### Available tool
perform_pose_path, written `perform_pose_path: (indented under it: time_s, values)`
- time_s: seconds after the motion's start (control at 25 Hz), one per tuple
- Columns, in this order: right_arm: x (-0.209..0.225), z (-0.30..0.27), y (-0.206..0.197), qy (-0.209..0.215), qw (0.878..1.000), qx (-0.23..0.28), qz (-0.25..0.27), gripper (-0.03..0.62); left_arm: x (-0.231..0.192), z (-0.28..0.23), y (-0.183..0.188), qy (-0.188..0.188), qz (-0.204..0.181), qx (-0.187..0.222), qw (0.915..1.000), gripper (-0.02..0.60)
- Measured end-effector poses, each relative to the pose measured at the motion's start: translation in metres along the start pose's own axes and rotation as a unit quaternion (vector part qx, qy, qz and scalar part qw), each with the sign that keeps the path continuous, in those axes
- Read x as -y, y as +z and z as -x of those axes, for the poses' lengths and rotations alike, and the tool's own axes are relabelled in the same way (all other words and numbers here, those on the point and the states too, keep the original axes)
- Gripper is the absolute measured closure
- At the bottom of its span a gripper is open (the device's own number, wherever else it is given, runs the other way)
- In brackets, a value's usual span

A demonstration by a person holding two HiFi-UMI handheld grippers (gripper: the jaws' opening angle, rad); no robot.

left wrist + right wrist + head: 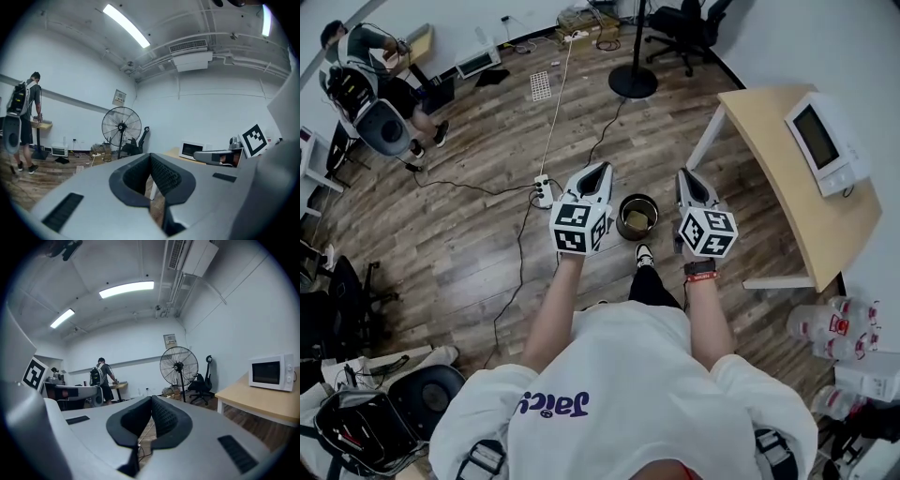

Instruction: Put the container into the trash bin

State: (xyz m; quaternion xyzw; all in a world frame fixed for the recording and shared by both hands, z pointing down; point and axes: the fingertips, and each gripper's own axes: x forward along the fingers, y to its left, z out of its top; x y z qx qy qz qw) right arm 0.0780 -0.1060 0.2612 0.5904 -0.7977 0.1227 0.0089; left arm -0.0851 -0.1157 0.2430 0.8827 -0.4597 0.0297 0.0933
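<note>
This is an office room. It has a wood floor [487,141], a work table [778,202] with a microwave [821,141], a rolling chair [682,26] and a big fan [121,127].

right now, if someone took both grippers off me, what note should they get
Left gripper: shut, empty, held about level.
Right gripper: the same.
The trash bin stands on the floor between the two grippers in the head view, just ahead of the person's shoe.
A tan thing lies inside it, probably the container, though that is not certain.
Done: likely the drop.
Left: look into the bin to confirm.
</note>
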Motion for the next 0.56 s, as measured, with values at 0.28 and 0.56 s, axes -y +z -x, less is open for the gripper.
perform_pose_path:
  time_s: [0.28, 0.56]
  values:
    - [0.025, -0.042, -0.021, 0.02, 1.0, -0.02, -0.002, 0.58, -0.027, -0.031, -0.037, 0.013, 0.032, -0.016, 0.9993, 0.563]
    - [0.051, -0.158, -0.067, 0.067, 0.995, -0.069, 0.003, 0.58, -0.109, -0.074, -0.15, 0.047, 0.098, -0.113, 0.9876, 0.563]
